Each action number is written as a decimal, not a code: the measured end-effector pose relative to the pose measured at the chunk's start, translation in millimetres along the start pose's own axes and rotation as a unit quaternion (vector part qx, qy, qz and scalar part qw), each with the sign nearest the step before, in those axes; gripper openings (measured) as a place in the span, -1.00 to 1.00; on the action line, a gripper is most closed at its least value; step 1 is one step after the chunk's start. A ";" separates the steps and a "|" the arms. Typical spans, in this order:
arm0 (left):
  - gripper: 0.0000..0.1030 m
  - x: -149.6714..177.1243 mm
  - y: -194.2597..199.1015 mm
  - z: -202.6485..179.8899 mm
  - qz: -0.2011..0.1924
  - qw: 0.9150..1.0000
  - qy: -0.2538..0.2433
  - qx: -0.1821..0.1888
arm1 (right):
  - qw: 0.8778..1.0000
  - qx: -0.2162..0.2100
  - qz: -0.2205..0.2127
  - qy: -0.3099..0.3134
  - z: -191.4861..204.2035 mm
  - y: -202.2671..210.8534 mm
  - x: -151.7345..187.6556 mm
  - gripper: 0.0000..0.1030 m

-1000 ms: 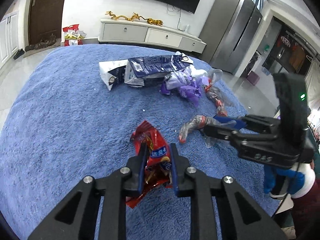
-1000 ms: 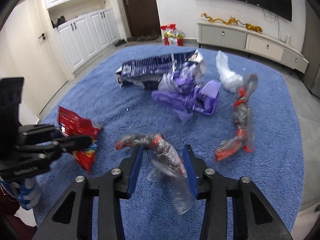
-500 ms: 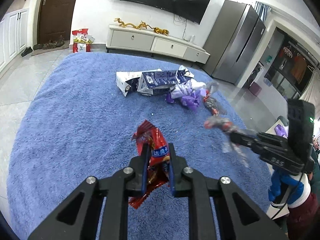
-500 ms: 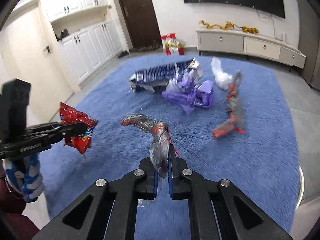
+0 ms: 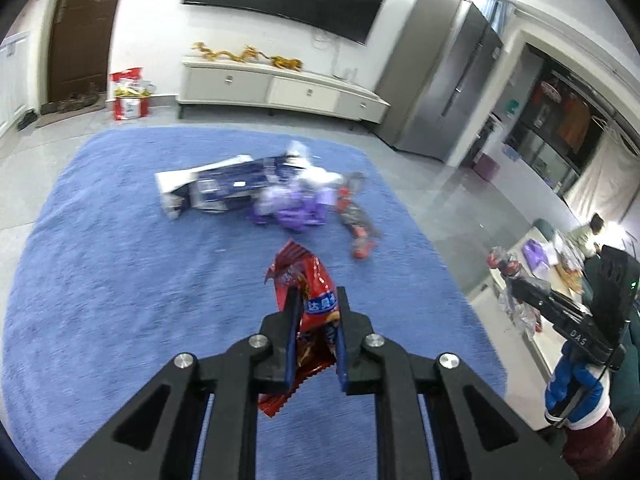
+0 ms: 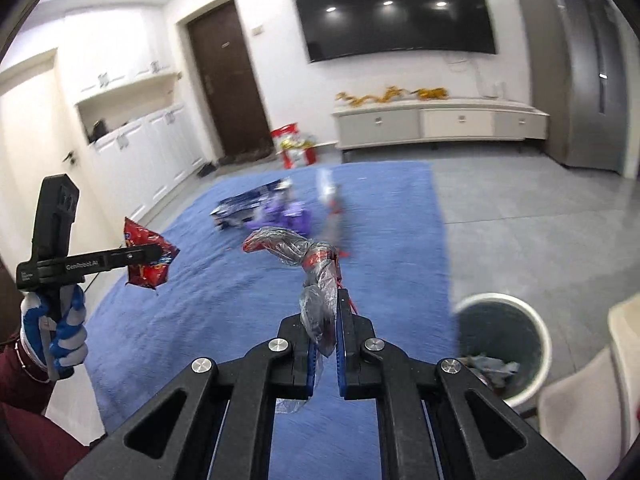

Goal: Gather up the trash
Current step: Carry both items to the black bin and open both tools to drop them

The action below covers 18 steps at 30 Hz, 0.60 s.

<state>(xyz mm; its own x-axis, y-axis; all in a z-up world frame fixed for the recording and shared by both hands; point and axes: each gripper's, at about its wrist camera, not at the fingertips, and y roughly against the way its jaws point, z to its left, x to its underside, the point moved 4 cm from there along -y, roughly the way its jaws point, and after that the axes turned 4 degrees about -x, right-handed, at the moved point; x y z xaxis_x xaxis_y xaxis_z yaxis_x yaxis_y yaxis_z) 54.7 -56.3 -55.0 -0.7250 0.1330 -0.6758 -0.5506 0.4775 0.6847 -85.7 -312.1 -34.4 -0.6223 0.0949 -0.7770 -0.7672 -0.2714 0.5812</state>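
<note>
My left gripper [image 5: 318, 297] is shut on a red snack bag [image 5: 298, 268] and holds it in the air above the blue rug [image 5: 120, 280]. From the right wrist view, that left gripper [image 6: 162, 255] and the snack bag [image 6: 146, 270] hang at the left. The right gripper [image 6: 330, 300] is shut on a twisted clear wrapper with red print [image 6: 296, 246], also off the rug. In the left wrist view this right gripper [image 5: 516, 285] is beyond the rug's right edge, the wrapper [image 5: 505, 266] dangling from it. A white bin [image 6: 496, 297] with trash inside stands low right of it.
On the rug's far part lie a blue-white carton [image 5: 224, 184], a purple bag [image 5: 298, 210] and another red-clear wrapper [image 5: 356, 220]. A low TV cabinet [image 5: 280, 88], a grey fridge [image 5: 448, 80] and a pale seat [image 6: 592, 392] beside the bin border the area.
The right gripper shut on the clear wrapper, lifted it and swung right off the rug, bringing the bin into view. The left gripper rose with the red snack bag.
</note>
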 end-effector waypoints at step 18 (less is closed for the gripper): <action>-0.72 -39.6 -132.2 -207.0 0.083 0.982 -0.159 0.053 | 0.983 0.101 -0.028 -0.153 -180.1 38.9 51.8 -0.84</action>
<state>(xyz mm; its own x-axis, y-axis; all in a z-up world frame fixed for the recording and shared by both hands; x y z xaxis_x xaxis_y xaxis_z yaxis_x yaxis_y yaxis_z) 70.6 -304.5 -62.2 -0.6258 0.4733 -0.6200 -0.3781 0.5112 0.7719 -119.7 -490.3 -95.5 -0.5723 0.3969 -0.7176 -0.7975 -0.0657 0.5997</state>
